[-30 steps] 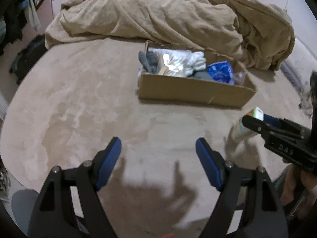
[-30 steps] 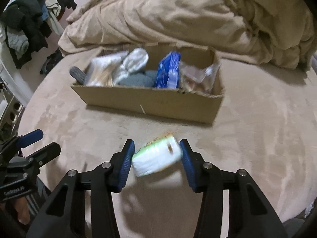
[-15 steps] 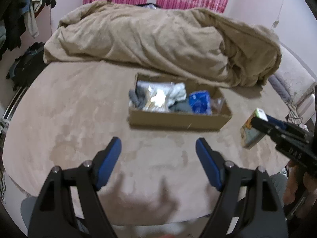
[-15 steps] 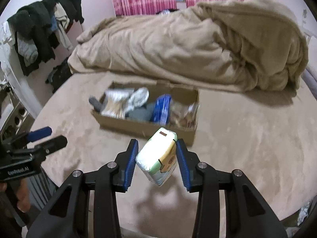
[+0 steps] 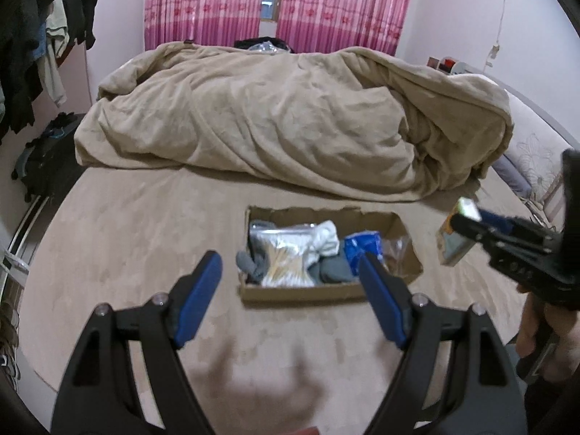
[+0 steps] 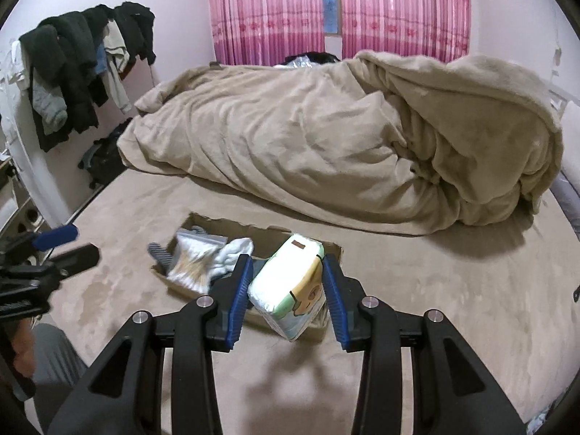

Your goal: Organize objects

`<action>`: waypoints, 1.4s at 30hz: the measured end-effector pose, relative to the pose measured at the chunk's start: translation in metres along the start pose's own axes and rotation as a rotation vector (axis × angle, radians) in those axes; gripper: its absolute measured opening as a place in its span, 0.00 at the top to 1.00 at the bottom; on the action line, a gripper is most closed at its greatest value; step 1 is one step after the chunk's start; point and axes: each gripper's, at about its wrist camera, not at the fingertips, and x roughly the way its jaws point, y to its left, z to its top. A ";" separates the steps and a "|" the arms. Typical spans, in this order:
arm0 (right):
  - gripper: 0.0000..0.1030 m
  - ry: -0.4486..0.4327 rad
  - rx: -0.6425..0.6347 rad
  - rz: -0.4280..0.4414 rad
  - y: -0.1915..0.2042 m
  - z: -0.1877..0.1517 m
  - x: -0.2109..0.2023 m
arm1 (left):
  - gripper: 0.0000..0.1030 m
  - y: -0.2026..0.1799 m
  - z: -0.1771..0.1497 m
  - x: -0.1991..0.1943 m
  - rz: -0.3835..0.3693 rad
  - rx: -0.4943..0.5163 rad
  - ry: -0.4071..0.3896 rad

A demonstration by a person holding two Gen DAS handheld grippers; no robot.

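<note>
Two grippers up over tan bed. Left gripper [image 5: 290, 279]: blue pads spread wide, nothing between. Open brown cardboard box [image 5: 301, 295] below, on bed. Right gripper [image 6: 287, 291] clamped on soft white tissue pack [image 6: 290, 286], green trim, cartoon face, held above box; print unreadable.

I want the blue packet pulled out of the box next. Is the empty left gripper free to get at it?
Probably yes: the left gripper is open and empty, and the blue packet lies uncovered in the open-topped cardboard box.
</note>
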 end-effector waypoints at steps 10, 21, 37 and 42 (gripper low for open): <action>0.60 0.105 0.040 -0.038 -0.017 -0.019 0.072 | 0.23 0.003 -0.008 0.057 0.008 -0.013 0.080; 0.39 0.157 -0.011 0.019 0.009 -0.023 0.111 | 0.23 0.014 -0.017 0.066 0.011 -0.040 0.100; 0.26 0.081 0.002 0.012 0.022 -0.033 0.020 | 0.23 0.007 -0.041 0.002 0.008 -0.051 0.084; 0.26 0.069 0.009 0.017 0.030 -0.043 -0.018 | 0.23 0.000 -0.053 -0.029 0.002 -0.049 0.071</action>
